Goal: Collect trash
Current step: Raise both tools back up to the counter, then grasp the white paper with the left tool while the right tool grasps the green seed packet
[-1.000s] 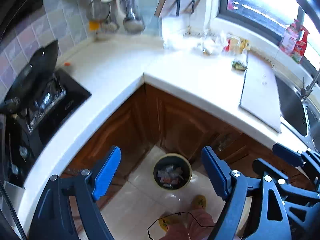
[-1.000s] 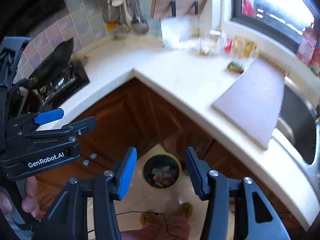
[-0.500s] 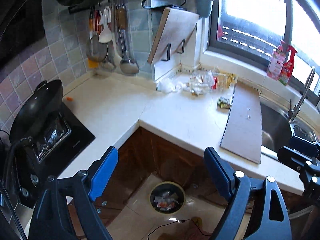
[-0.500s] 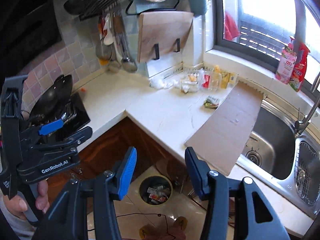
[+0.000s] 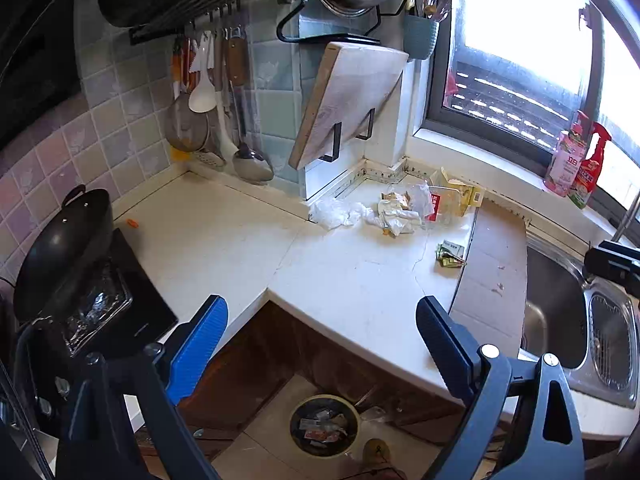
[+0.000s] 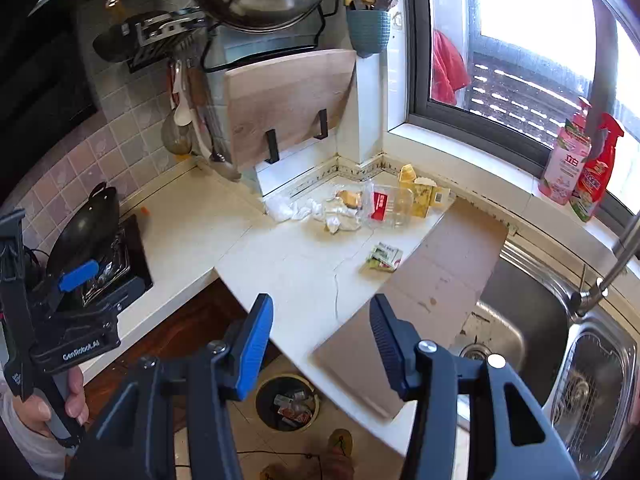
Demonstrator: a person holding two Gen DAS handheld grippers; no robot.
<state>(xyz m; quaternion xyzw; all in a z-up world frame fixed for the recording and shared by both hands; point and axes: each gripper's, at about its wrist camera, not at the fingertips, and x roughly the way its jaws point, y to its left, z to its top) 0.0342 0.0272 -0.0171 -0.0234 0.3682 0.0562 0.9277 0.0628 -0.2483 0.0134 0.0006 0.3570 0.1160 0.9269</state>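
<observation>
Trash lies at the back of the white counter (image 5: pixel 224 248): crumpled white tissue (image 5: pixel 340 212) (image 6: pixel 296 210), a clear plastic container with a red label (image 5: pixel 436 202) (image 6: pixel 384 204), a yellow carton (image 5: pixel 464 194) (image 6: pixel 424 198) and a green wrapper (image 5: pixel 450 254) (image 6: pixel 384 258). A round bin (image 5: pixel 324 426) (image 6: pixel 288 402) with wrappers inside stands on the floor below the counter corner. My left gripper (image 5: pixel 320 308) hovers over the counter's front edge, its jaws opening, nothing between them. My right gripper (image 6: pixel 321 304) hangs open and empty above the counter edge, short of the green wrapper.
A brown cardboard sheet (image 5: pixel 496 264) (image 6: pixel 440 280) lies across the counter and over the steel sink (image 6: pixel 520 320). A black wok (image 5: pixel 60 248) sits on the stove at left. A cutting board (image 6: pixel 288 104) and utensils hang on the wall; bottles (image 6: pixel 576 160) stand on the sill.
Both grippers have risen from facing the bin and cabinet front to looking over the countertop and its trash. The left jaws have spread wider; the right jaws are unchanged.
</observation>
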